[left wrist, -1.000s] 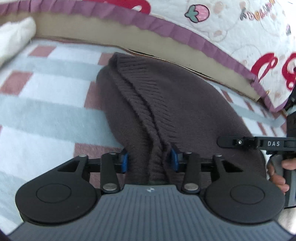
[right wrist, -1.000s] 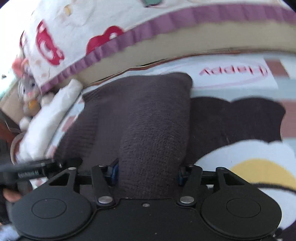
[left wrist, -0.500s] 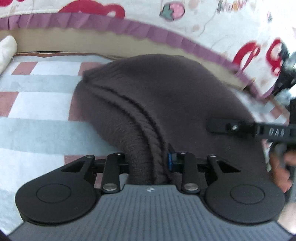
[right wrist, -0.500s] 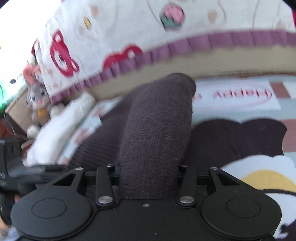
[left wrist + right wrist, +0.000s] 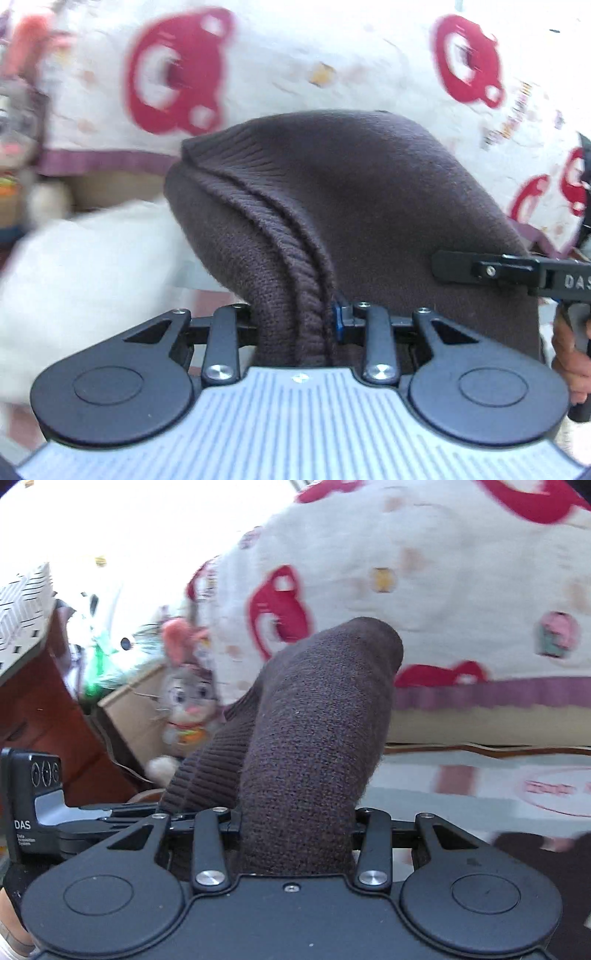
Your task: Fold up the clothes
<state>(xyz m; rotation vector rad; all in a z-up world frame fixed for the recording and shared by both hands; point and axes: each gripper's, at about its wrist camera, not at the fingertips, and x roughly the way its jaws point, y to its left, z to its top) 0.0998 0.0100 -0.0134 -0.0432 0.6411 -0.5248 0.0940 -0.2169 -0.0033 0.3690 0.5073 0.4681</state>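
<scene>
left wrist: faces forward, close behind dark knit garment (image 5: 388, 206) | right wrist: same | shared: garment, patterned quilt (image 5: 461, 590)

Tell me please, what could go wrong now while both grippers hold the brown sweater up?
1. The left gripper pinches only the ribbed edge of the brown sweater, so the knit might slip out.
2. The right gripper clamps a thick bunch, which could spoil a neat fold.
3. The white garment lies close below, so the sweater could land on it.
</scene>
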